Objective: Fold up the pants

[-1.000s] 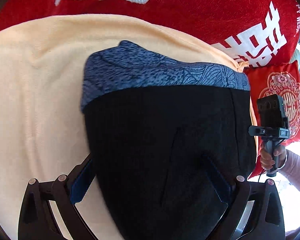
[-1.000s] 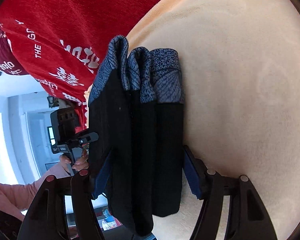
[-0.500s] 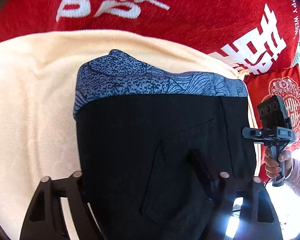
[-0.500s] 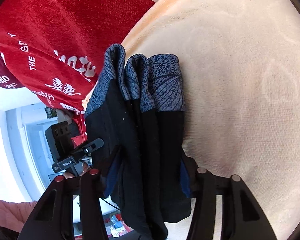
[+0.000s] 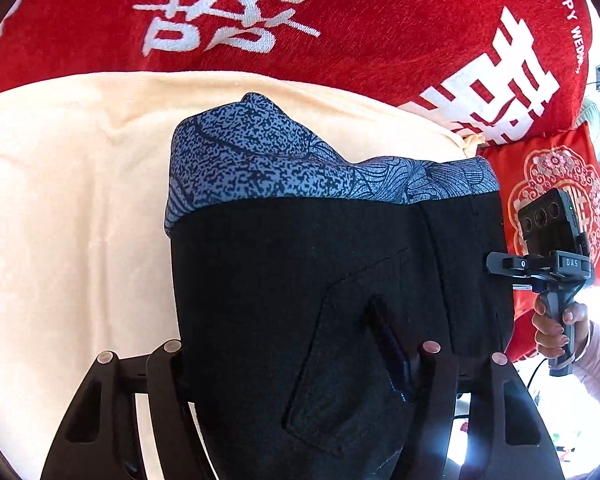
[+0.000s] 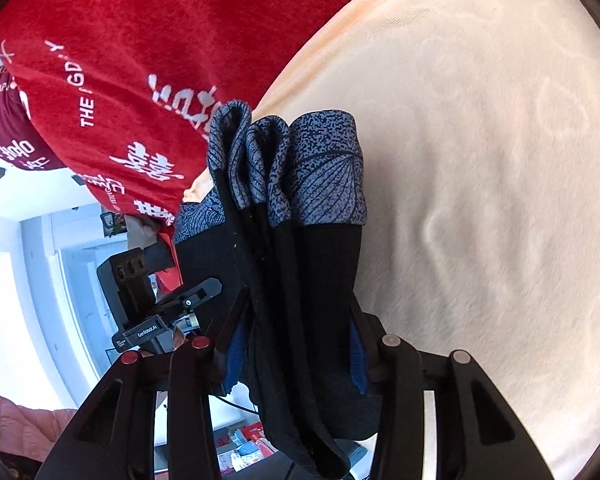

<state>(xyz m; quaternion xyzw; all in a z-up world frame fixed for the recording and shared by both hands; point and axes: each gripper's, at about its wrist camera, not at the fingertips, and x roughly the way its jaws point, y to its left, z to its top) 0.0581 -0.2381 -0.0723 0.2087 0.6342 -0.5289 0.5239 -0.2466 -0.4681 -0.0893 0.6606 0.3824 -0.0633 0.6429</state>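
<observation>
Since the picture a second before, my left gripper (image 5: 296, 364) had closed in: its jaws, which had stood wide on either side of the folded pants (image 5: 324, 280), now pinched the black cloth, the right finger (image 5: 392, 344) pressed into the fabric beside a pocket seam. My right gripper (image 6: 296, 356) had narrowed too, and its blue pads (image 6: 358, 360) were clenched on the stacked layers of the pants (image 6: 300, 264) from both sides.

Nearest to me in the left view, the black fabric filled the gap between the fingers and hid the left pad. Beyond it the bundle ran up to the blue patterned waistband (image 5: 300, 168), whose top edge humped at the left and sloped down to the right. The bundle was over the cream towel (image 5: 72, 216), which lay broad and bare to the left of it. To the right the pants' side edge came just beside the other handheld unit (image 5: 552, 248) and the hand (image 5: 556, 320) holding it.

In the right view the waistband (image 6: 324, 176) showed three folded lobes side by side. The cream towel (image 6: 480, 160) spread wide to the right of them. Farthest off, the red blanket (image 5: 340, 20) with white characters bordered the towel's far edge, and a red cushion (image 5: 556, 176) sat beyond the right corner.
</observation>
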